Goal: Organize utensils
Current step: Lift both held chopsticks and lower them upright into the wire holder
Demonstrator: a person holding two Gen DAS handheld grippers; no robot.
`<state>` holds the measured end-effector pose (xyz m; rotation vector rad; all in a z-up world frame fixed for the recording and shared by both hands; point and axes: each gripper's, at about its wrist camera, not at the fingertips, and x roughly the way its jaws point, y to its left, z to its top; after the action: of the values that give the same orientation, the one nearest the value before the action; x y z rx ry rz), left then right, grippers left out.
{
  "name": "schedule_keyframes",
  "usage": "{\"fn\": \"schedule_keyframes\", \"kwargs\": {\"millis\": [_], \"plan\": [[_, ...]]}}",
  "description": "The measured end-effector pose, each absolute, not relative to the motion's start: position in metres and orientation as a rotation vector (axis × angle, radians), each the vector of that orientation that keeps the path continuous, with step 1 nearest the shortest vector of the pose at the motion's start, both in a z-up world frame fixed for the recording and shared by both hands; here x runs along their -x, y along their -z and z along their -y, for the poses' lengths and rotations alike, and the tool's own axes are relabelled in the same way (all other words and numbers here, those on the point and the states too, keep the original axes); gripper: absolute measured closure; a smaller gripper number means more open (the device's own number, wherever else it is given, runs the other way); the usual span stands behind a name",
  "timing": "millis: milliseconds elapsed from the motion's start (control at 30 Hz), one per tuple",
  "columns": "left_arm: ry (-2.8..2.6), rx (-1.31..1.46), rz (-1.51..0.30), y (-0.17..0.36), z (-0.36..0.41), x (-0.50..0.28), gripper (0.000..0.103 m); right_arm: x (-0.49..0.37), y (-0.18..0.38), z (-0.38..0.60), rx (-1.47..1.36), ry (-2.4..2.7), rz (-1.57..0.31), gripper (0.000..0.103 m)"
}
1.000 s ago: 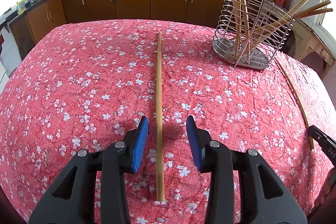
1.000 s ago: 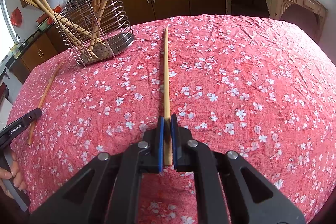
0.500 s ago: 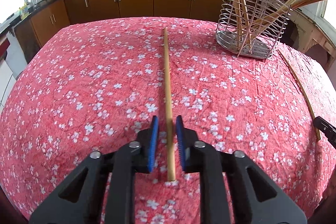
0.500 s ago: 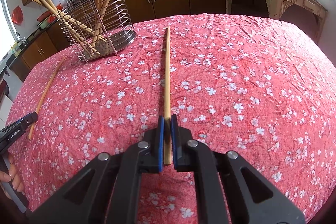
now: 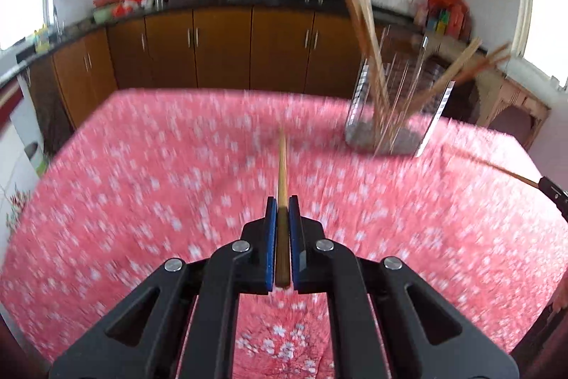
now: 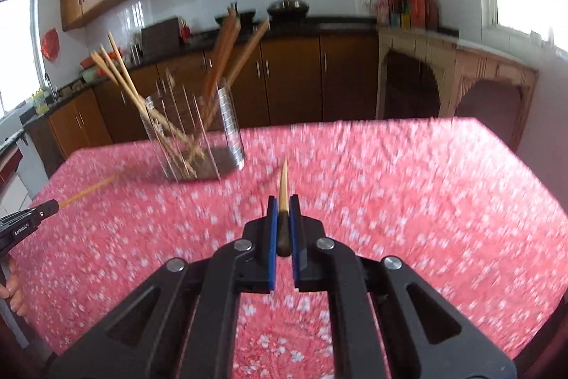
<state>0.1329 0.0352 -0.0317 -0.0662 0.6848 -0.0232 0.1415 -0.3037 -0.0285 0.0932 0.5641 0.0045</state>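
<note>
My left gripper [image 5: 283, 206] is shut on a wooden chopstick [image 5: 282, 166] and holds it lifted, pointing forward over the red floral tablecloth [image 5: 142, 201]. My right gripper [image 6: 283, 205] is shut on another wooden chopstick [image 6: 283, 182], also lifted off the cloth. The wire utensil holder [image 5: 390, 116] stands at the far right in the left wrist view and holds several chopsticks. It also shows in the right wrist view [image 6: 198, 137], far left of centre. Both views are blurred by motion.
The other gripper's tip shows at each view's edge: the right one [image 5: 552, 194], the left one [image 6: 28, 219]. Brown kitchen cabinets [image 5: 220, 48] and a counter with pots stand beyond the table. The table's far edge lies just behind the holder.
My left gripper closed on its chopstick. Both grippers lifted their chopsticks off the cloth and tilted up, so the cabinets and wall now fill the upper view.
</note>
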Motion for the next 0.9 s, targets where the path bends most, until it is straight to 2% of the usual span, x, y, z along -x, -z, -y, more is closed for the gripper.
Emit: {"fn": "schedule_keyframes", "kwargs": {"millis": [367, 767, 900], "plan": [[0.043, 0.123, -0.483, -0.043, -0.052, -0.142, 0.096, -0.148, -0.045, 0.324, -0.159, -0.051, -0.399, 0.095], [0.036, 0.135, -0.448, -0.061, -0.060, -0.155, 0.096, -0.167, -0.064, 0.318, -0.190, -0.076, -0.377, 0.096], [0.072, 0.141, -0.415, -0.075, -0.053, -0.153, 0.096, -0.161, -0.087, 0.311, -0.187, -0.128, -0.339, 0.096]]}}
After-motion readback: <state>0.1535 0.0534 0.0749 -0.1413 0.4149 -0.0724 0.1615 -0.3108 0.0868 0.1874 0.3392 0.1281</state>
